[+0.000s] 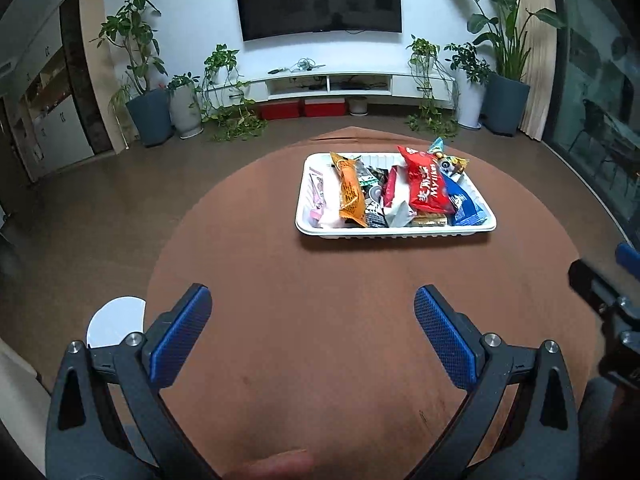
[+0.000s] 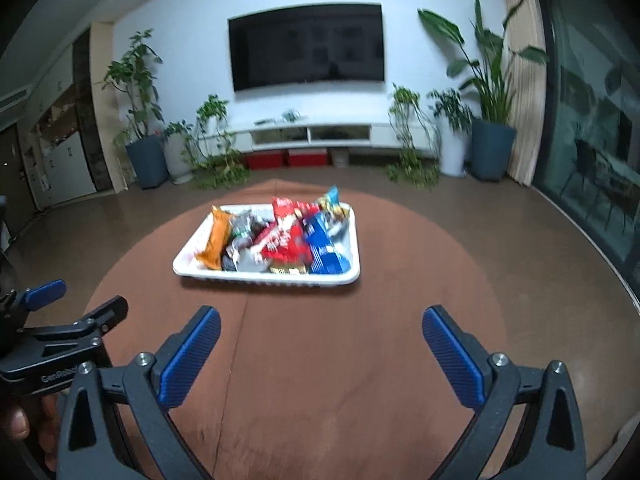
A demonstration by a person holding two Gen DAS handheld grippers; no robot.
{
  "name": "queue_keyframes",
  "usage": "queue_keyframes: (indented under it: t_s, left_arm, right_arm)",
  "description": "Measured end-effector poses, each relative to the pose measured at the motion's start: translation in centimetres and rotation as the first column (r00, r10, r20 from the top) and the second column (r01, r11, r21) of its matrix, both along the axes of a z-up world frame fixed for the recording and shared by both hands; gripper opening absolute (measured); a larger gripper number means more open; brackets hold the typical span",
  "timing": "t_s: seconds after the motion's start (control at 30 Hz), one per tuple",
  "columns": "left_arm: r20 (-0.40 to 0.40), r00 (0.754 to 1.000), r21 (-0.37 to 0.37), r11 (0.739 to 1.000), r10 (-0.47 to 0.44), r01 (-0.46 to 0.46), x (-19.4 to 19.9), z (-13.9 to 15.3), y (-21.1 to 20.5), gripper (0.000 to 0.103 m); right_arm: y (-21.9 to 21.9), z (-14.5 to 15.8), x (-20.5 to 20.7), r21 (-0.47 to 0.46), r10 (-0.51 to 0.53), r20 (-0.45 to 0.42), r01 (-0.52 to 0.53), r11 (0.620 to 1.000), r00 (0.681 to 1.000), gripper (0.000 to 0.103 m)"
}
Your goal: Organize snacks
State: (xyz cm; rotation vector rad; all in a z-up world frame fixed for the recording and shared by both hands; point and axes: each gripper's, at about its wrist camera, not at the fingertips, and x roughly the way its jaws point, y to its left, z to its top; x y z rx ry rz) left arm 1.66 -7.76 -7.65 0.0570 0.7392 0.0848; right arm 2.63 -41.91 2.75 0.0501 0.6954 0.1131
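A white tray (image 1: pixel 394 233) sits on the round brown table (image 1: pixel 320 320), filled with several snack packets: an orange one (image 1: pixel 351 192), a red one (image 1: pixel 427 186), a blue one (image 1: pixel 466 204) and others. The tray also shows in the right wrist view (image 2: pixel 264 278), with the orange packet (image 2: pixel 218 240), red packet (image 2: pixel 286 236) and blue packet (image 2: pixel 324 248). My left gripper (image 1: pixel 312 300) is open and empty, well short of the tray. My right gripper (image 2: pixel 322 322) is open and empty, also short of the tray. The two grippers are side by side.
The right gripper's body (image 1: pixel 608 304) shows at the right edge of the left view; the left gripper (image 2: pixel 52 328) shows at the left of the right view. A white round object (image 1: pixel 114 322) lies on the floor left of the table. A TV stand (image 1: pixel 340 82) and potted plants line the far wall.
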Motion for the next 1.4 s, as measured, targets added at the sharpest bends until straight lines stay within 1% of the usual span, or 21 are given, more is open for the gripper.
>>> queue_keyframes:
  t_s: [0.13, 0.4, 1.4]
  left_arm:
    - [-0.011, 1.0, -0.001, 1.0, -0.008, 0.008, 0.0, -0.3, -0.1, 0.103]
    - [-0.028, 1.0, -0.006, 1.0, -0.006, 0.006, 0.5, -0.9, 0.2, 0.103]
    - [-0.043, 0.999, -0.01, 1.0, -0.004, 0.003, 1.2, -1.9, 0.3, 0.103]
  right_arm:
    - [0.1, -0.4, -0.5, -0.014, -0.015, -0.009, 0.015, 1.0, 1.0, 0.103]
    - [0.6, -0.5, -0.7, -0.027, -0.009, -0.025, 0.009, 1.0, 1.0, 0.103]
    - [1.0, -0.6, -0.8, -0.034, 0.001, -0.045, -0.003, 0.999, 0.999, 0.103]
